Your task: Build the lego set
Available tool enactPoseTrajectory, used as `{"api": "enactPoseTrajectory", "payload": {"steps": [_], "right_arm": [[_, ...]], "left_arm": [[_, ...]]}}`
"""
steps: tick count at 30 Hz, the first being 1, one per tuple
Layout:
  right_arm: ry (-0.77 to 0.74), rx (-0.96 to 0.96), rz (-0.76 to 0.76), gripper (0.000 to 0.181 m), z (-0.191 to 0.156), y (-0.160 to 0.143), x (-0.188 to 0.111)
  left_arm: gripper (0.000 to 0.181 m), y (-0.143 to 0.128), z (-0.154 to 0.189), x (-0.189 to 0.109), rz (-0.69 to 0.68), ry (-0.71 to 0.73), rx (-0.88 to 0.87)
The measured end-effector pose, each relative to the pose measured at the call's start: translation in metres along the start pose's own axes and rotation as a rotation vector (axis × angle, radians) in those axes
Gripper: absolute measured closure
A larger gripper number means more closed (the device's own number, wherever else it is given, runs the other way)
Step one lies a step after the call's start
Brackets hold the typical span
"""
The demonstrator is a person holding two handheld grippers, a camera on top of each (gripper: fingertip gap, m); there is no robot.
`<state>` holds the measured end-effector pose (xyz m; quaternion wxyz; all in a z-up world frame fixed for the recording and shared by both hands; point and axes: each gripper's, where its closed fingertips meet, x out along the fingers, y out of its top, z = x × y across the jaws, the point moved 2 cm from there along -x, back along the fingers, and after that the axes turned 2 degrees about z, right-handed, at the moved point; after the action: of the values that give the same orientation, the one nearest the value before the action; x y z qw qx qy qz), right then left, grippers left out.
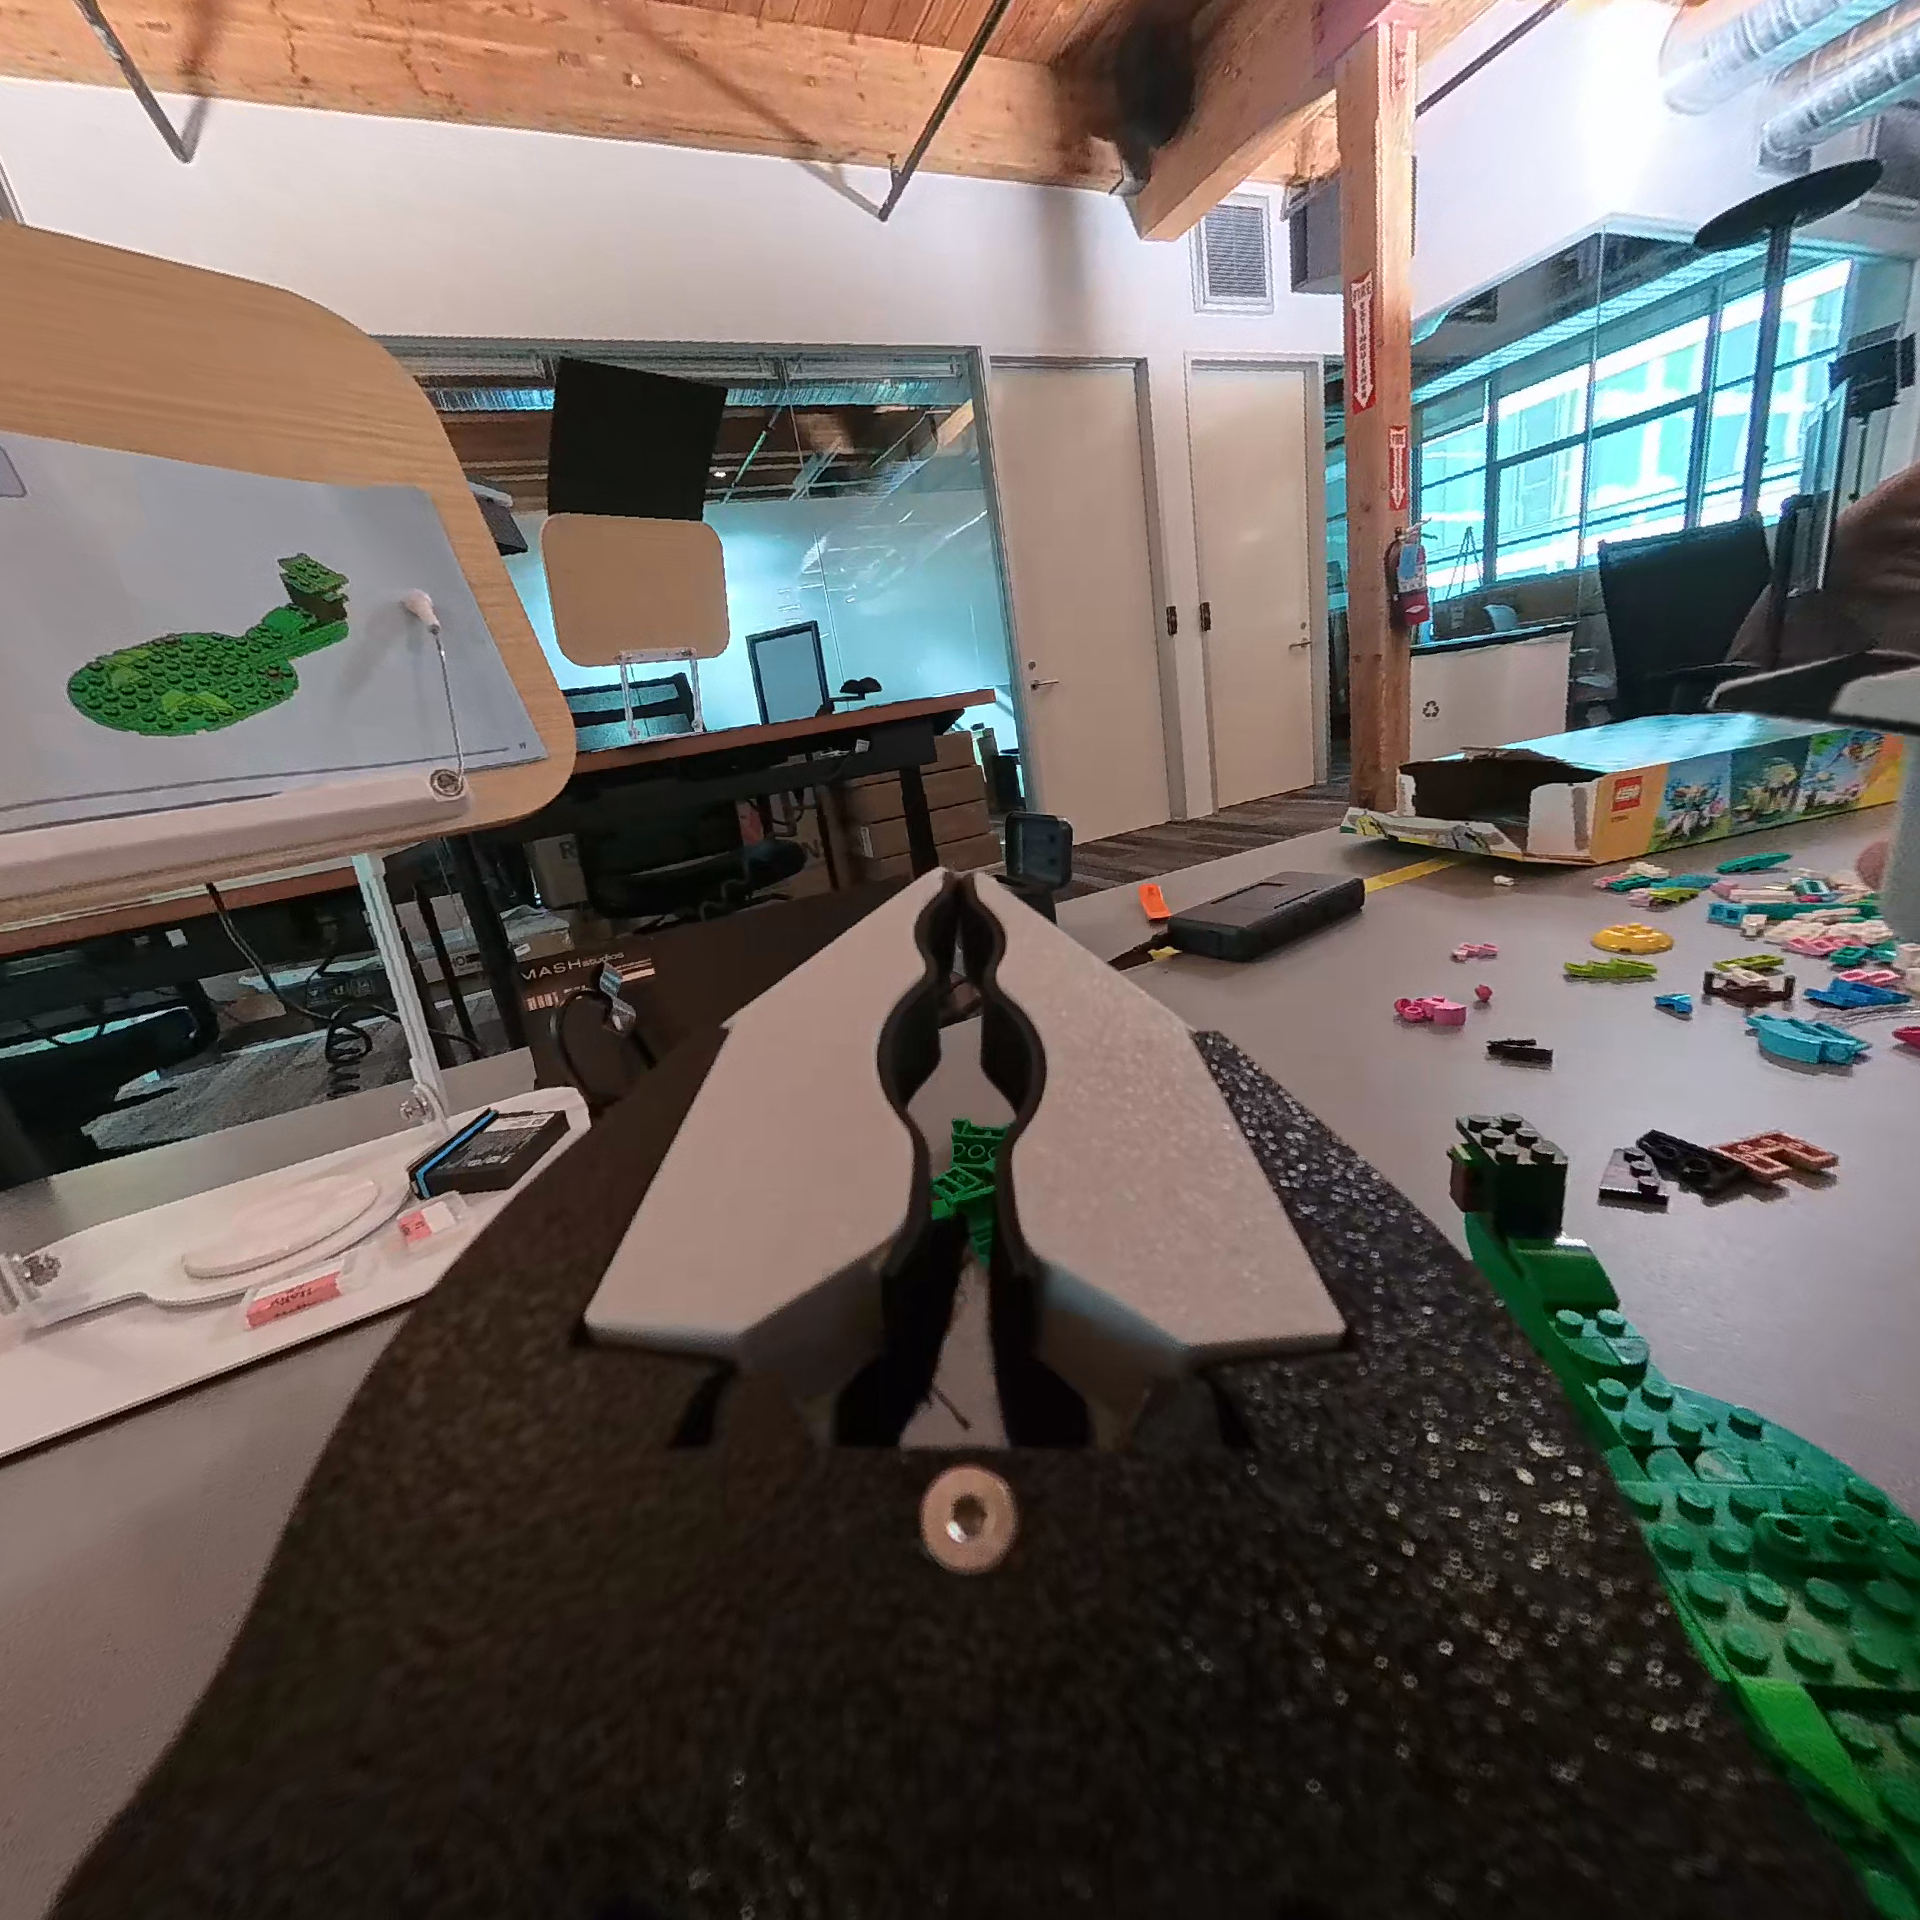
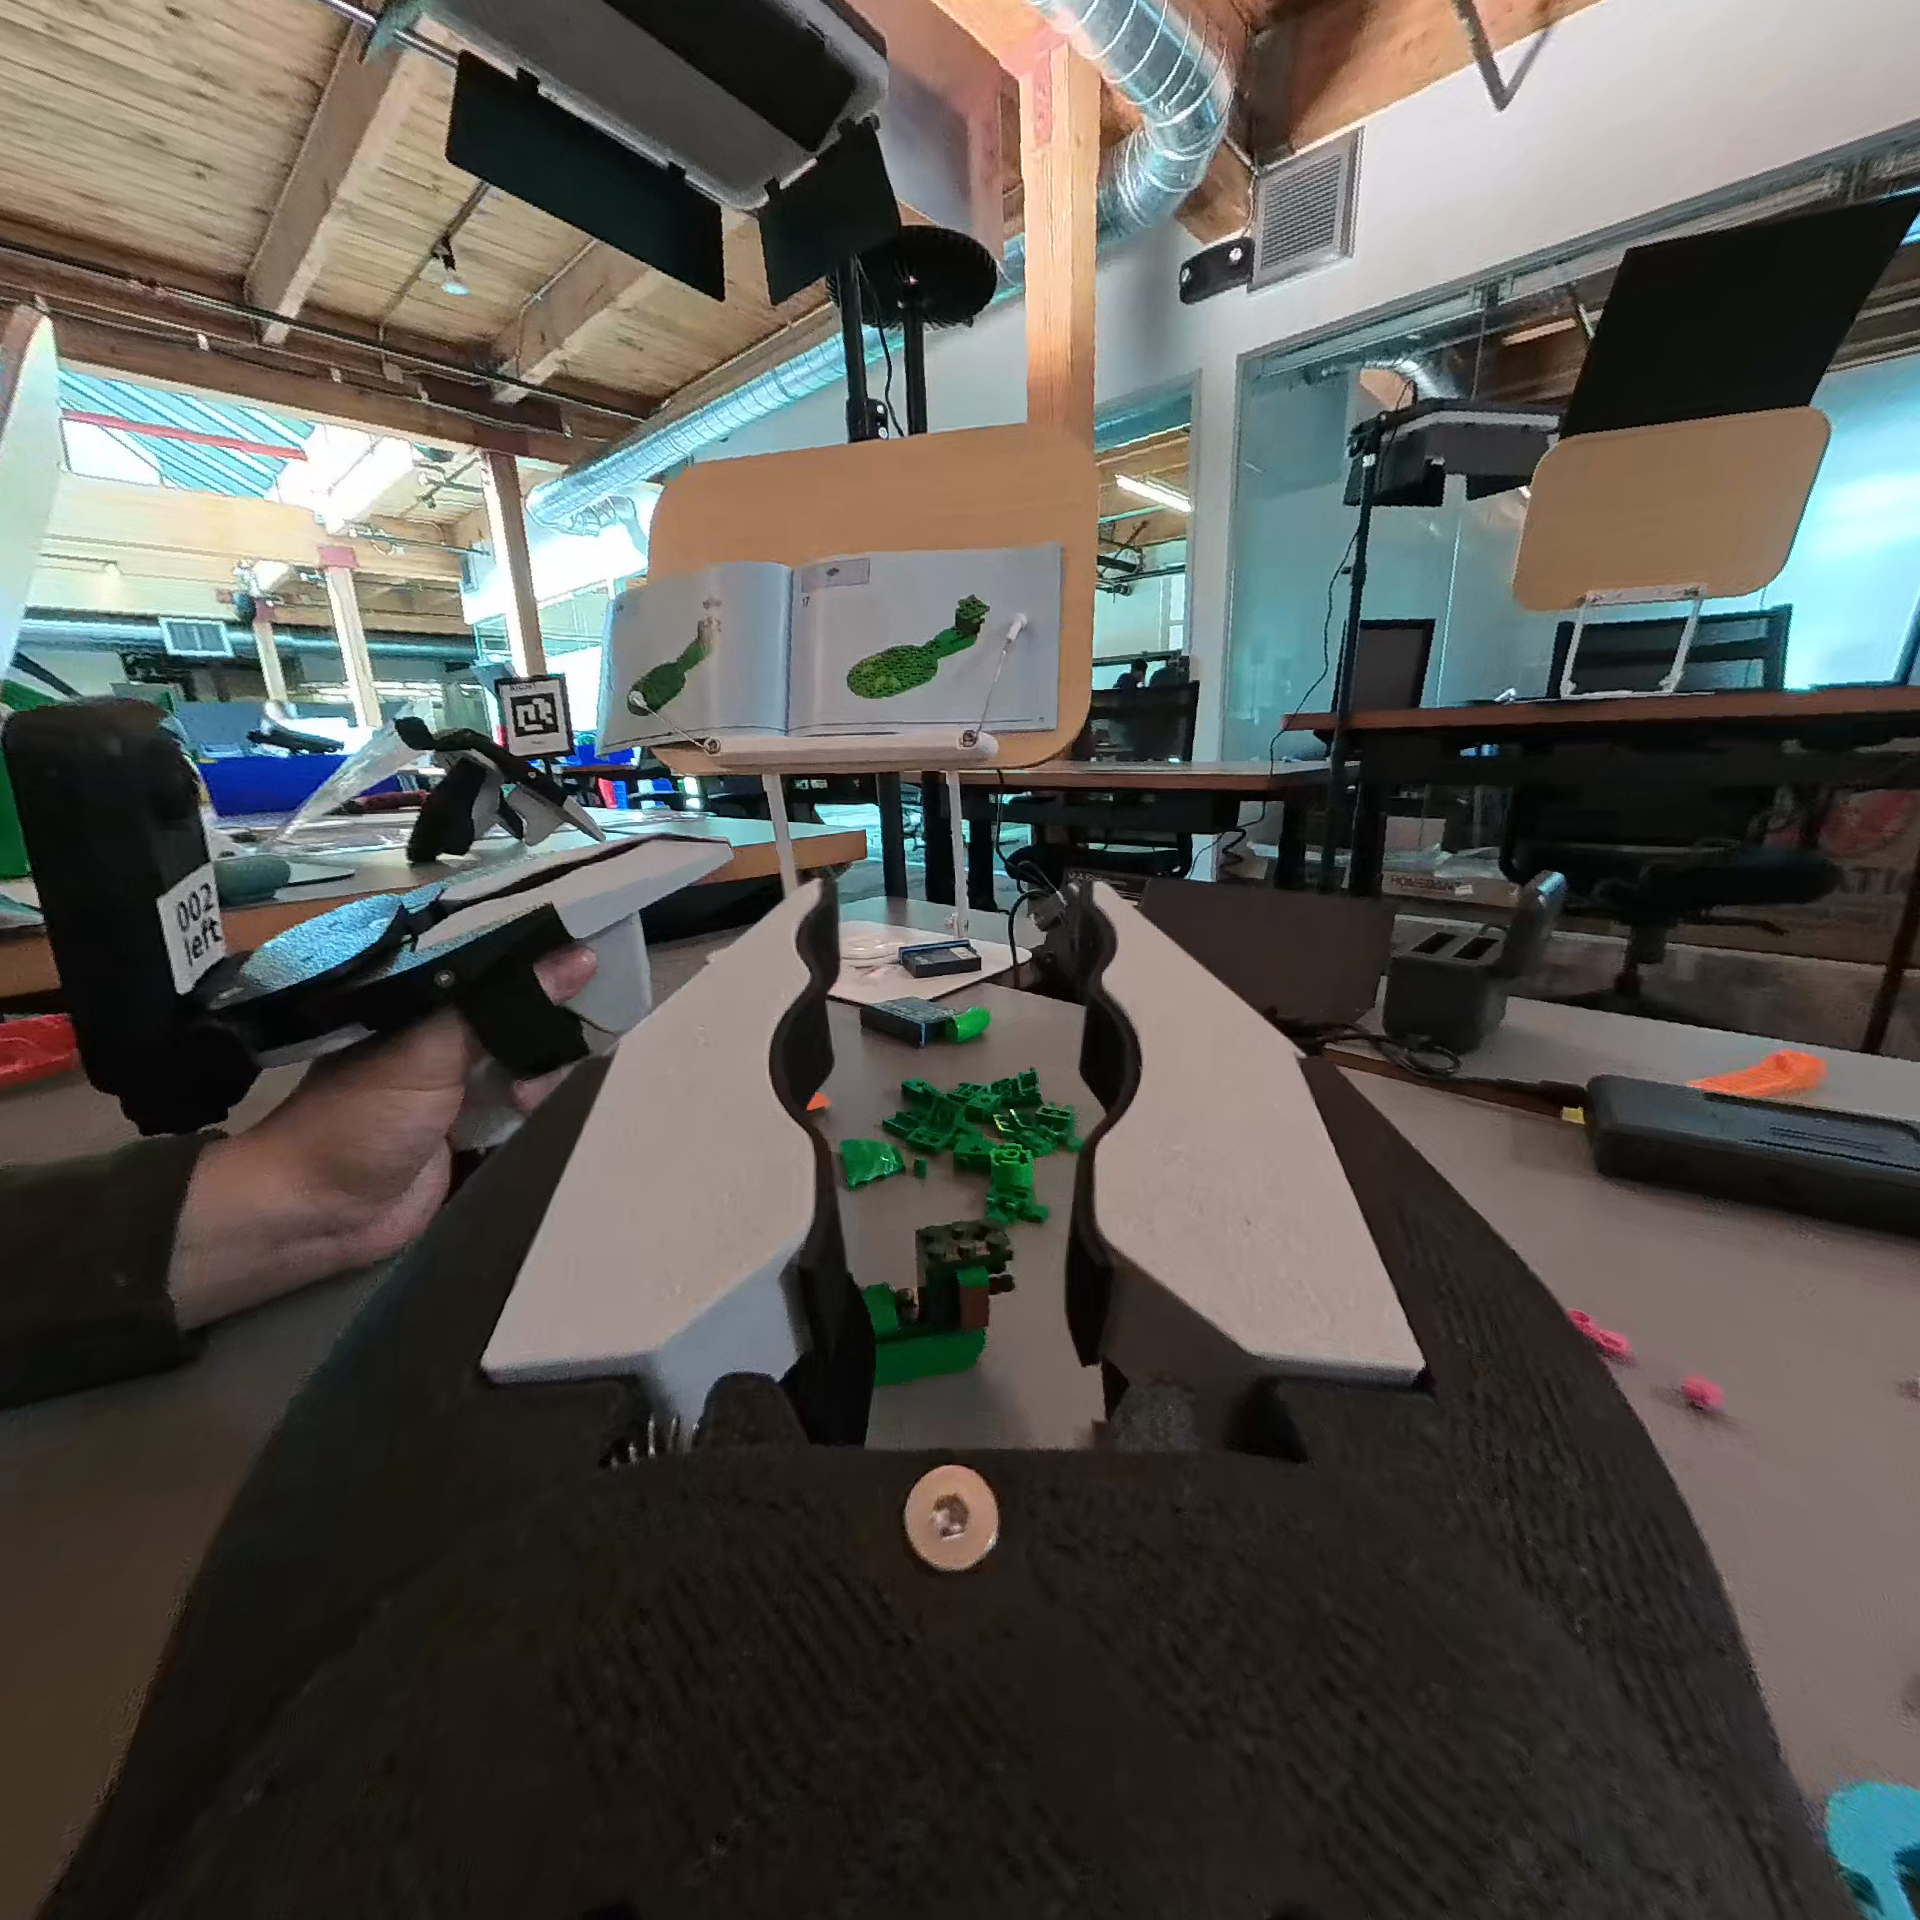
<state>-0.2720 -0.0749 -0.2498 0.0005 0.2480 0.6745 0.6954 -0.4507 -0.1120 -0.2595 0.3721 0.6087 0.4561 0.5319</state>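
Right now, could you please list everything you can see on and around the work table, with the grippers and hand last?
Green lego base: one, green with a dark stack at its far end, on the table at right of the left wrist view.
Loose green pieces: a pile, on the table ahead of the right gripper.
Mixed loose pieces: many, pink, teal, white and yellow, scattered far right.
Lego box: one, opened, lying at the table's far edge.
Instruction booklet: one, open on a wooden stand.
Black device: one, flat on the table.
Left gripper: shut, nothing visibly held.
Right gripper: open, over the green pile.
Hand: one, holding the left gripper.
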Motion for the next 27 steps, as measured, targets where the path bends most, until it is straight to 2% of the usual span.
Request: {"api": "enactPoseTrajectory", "payload": {"steps": [27], "right_arm": [[0.029, -0.014, -0.047, 0.14, -0.0048, -0.0105, 0.0028]], "left_arm": [[0.181, -0.0001, 0.0017, -0.0003, 0.0, -0.01, 0.0]]}}
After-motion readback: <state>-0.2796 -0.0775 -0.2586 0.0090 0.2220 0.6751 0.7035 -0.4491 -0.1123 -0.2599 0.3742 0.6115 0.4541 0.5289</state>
